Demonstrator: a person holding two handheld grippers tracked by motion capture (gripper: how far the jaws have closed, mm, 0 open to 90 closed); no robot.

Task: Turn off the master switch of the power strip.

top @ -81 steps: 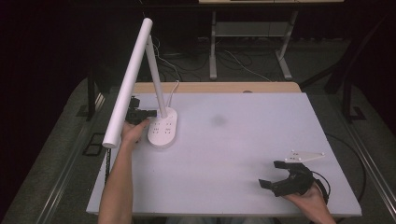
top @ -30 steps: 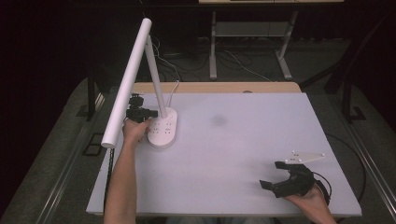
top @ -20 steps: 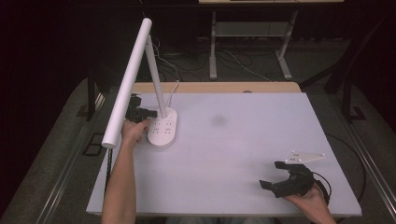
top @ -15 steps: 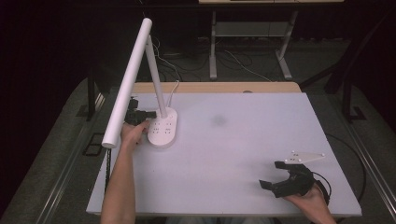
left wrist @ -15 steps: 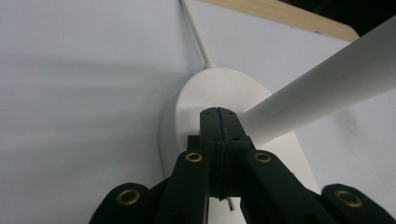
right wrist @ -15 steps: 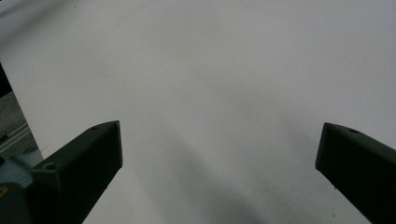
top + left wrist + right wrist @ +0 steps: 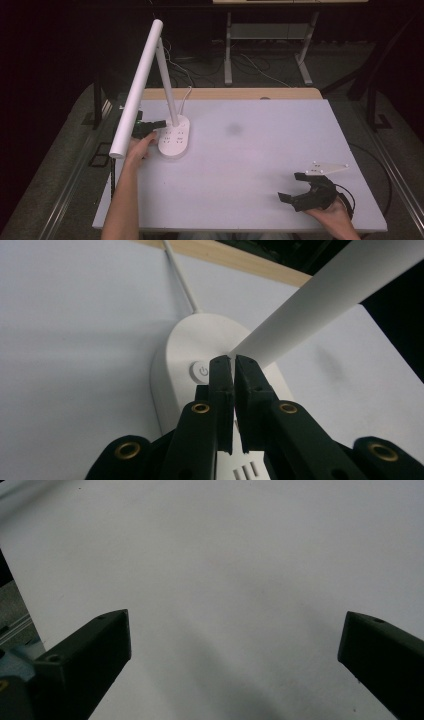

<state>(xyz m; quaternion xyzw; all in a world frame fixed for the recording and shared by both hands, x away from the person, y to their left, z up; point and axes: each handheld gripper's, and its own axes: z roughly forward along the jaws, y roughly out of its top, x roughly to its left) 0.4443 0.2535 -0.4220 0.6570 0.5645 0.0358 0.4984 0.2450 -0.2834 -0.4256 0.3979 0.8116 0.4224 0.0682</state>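
A white desk lamp stands at the table's left, with an oval base [image 7: 174, 139] and a long tube head [image 7: 136, 90] slanting toward the near left. My left gripper [image 7: 159, 123] is shut, nothing between its jaws, with its tips over the base. In the left gripper view the shut tips [image 7: 233, 360] sit just right of the round power button [image 7: 201, 371], at the foot of the lamp's stem [image 7: 320, 295]. My right gripper [image 7: 296, 186] rests open near the table's front right, and in the right gripper view its jaws stand wide apart over bare white table [image 7: 225, 580].
The lamp's white cord [image 7: 186, 95] runs off the back edge of the table [image 7: 260, 150]. A faint grey smudge [image 7: 233, 129] marks the table's middle. A metal desk frame [image 7: 265, 45] and cables lie on the floor behind.
My left gripper has crept a little along the lamp base; the right gripper has barely shifted.
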